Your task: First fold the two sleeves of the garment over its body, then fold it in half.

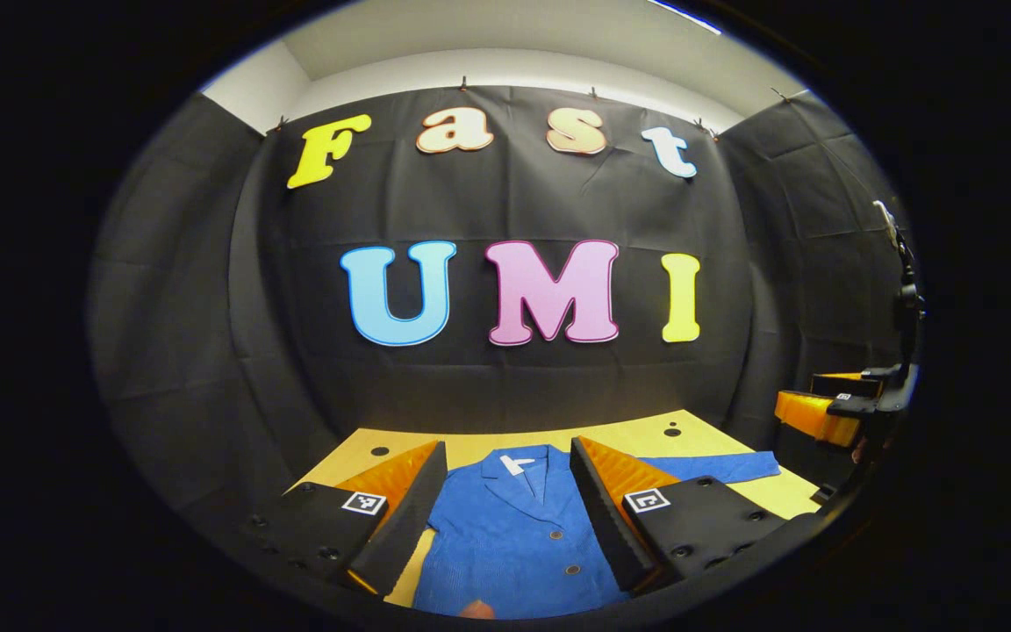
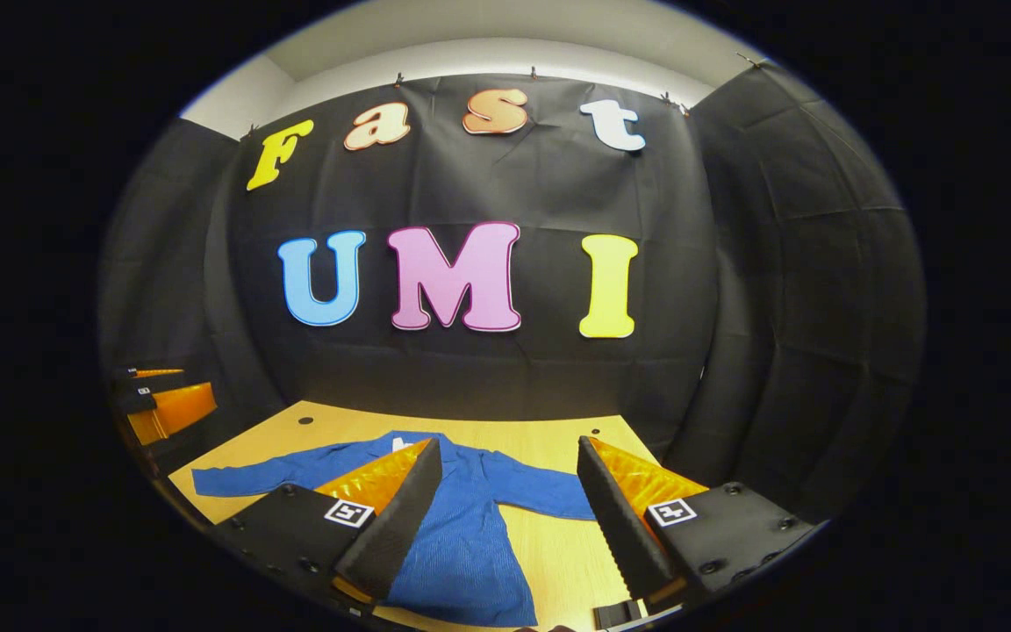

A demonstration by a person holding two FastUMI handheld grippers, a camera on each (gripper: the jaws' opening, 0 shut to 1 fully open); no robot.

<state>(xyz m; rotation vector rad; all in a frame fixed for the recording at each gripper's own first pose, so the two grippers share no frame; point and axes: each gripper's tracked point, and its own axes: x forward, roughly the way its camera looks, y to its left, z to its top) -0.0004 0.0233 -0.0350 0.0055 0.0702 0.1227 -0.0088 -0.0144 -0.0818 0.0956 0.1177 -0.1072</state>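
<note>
A blue buttoned jacket (image 1: 514, 535) lies flat on the yellow table (image 1: 646, 434), collar toward the far wall. In the left gripper view my left gripper (image 1: 508, 446) hovers open above the jacket's chest, and one sleeve (image 1: 716, 466) stretches out to the right. My right gripper (image 1: 821, 412) is held off the table's right edge. In the right gripper view my right gripper (image 2: 509, 441) stands open over the jacket (image 2: 470, 527) and its near sleeve (image 2: 541, 491). The other sleeve (image 2: 251, 478) runs left toward my left gripper (image 2: 159, 404). Neither gripper holds anything.
The yellow table (image 2: 339, 421) has small dark holes near its far corners and ends close to the black cloth wall. A dark stand (image 1: 905, 290) rises at the right edge of the left gripper view. A fingertip (image 1: 475, 608) pokes in at the bottom.
</note>
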